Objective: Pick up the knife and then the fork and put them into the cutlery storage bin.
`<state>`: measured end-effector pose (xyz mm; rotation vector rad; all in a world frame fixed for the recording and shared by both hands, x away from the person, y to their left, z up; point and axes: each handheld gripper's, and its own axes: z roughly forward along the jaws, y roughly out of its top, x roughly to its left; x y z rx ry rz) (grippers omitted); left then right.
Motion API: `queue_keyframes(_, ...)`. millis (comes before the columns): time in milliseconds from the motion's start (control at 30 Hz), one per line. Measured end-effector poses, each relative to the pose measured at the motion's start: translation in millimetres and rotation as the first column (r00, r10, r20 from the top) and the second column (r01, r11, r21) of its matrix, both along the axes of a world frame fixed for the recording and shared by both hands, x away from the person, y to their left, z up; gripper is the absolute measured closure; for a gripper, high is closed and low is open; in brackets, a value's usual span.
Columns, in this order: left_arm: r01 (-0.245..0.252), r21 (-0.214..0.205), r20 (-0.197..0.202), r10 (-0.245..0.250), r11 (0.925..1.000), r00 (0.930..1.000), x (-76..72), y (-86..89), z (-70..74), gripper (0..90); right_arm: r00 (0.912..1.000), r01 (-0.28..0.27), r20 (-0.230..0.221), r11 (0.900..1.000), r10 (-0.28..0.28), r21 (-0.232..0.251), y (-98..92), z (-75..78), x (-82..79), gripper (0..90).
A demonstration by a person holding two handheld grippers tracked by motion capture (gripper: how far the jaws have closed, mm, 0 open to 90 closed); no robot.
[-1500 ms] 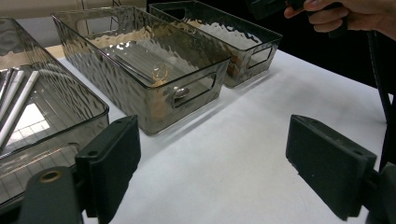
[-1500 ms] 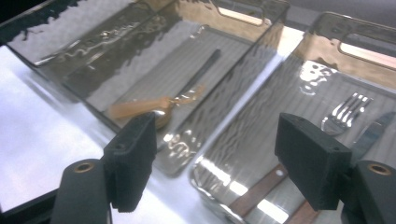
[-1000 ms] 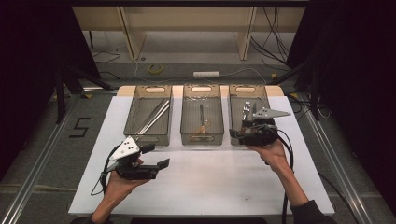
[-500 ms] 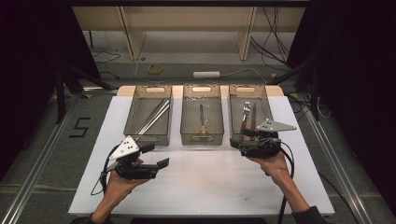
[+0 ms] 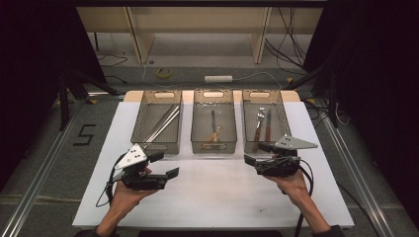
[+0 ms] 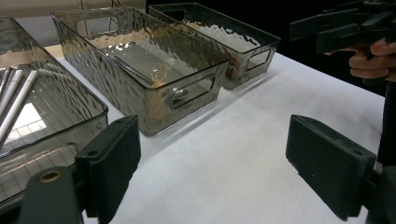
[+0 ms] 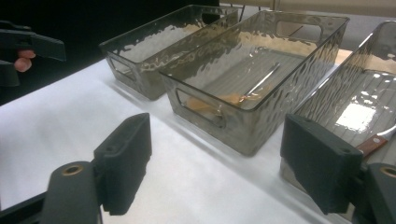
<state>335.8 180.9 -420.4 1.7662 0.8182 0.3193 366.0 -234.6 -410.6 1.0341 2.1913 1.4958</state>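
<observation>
Now held just above the white worktop (image 5: 207, 197), in front of three see-through bins: left tool (image 5: 165, 165) and right tool (image 5: 253, 154), both empty. Jaws wide apart on each, the right ones just opened more. Nearest the right tool, a bin (image 5: 285, 126) with a fork (image 5: 259, 123) and knife (image 5: 268, 126).

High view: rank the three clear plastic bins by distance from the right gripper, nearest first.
From the right gripper:
1. Right clear plastic bin holding the wooden-handled cutlery, just beyond it.
2. Middle clear plastic bin, across to the left.
3. Left clear plastic bin with the metal chopsticks, farthest left.
</observation>
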Motion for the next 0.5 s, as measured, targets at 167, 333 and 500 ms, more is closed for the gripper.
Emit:
queue_keyframes(167, 0.001, -0.004, -0.007, -0.001, 1.0000, 1.0000, 1.2, 0.1, -0.3, 17.6, 0.9999, 0.007, 0.010, 1.0000, -0.007, -0.001, -5.3, -3.1, -11.8, 23.5)
queue_keyframes(333, 0.002, -0.006, -0.007, -0.002, 1.0000, 1.0000, 1.1, 0.2, -0.4, 17.5, 0.9998, 0.011, 0.016, 0.9998, -0.011, 0.014, -12.2, -6.2, -22.4, 23.4)
queue_keyframes(500, 0.003, -0.007, -0.005, -0.003, 1.0000, 1.0000, -0.1, 0.3, -0.3, 17.5, 0.9997, 0.006, 0.023, 0.9998, -0.006, 0.021, -14.7, -8.3, -31.2, 23.4)
